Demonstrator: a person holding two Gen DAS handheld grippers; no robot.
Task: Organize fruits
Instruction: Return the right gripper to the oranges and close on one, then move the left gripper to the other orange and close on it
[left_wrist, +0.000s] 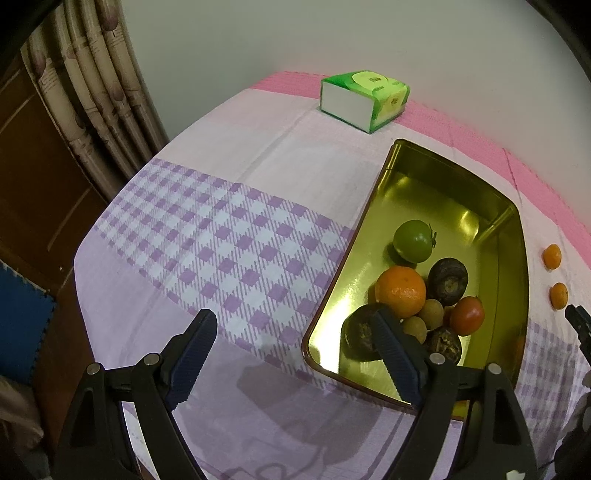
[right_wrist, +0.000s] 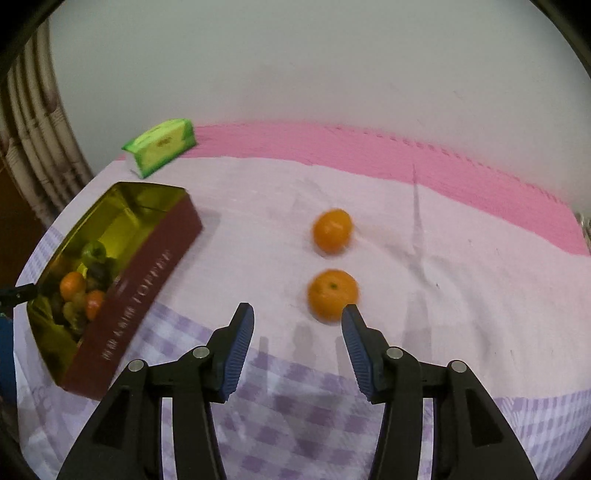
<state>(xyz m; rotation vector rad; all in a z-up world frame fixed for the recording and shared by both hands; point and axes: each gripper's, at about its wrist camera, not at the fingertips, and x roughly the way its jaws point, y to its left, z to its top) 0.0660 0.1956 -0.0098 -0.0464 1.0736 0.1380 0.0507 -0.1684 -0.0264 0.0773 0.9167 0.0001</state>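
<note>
Fruit sorting, judged well advanced. A gold-lined metal tin (left_wrist: 498, 236), dark red on its outer wall, is seen to hold most of the fruit: a green tomato (left_wrist: 413, 240), a large orange (left_wrist: 400, 291), a red tomato (left_wrist: 467, 315), several dark, rough-skinned round fruits and a few small tan ones, all clustered at the near end; the far end is left bare. Two small mandarins are shown outside the tin, on the cloth to its right: the nearer mandarin (right_wrist: 333, 294) and the farther mandarin (right_wrist: 332, 230), well apart from the tin wall. These are judged to be what is left.

The right gripper (right_wrist: 298, 317) is held spread and empty, its ribbed blue pads just short of the nearer mandarin, which lies beside the right pad, not between the two. The left gripper (left_wrist: 295, 321) is likewise held wide and empty, above the tin's near corner.

The tin's lining is glossy and reflective; the tablecloth (left_wrist: 236, 236) is soft, creased, lilac-checked. A green tissue pack (left_wrist: 364, 99) is set at the back.
</note>
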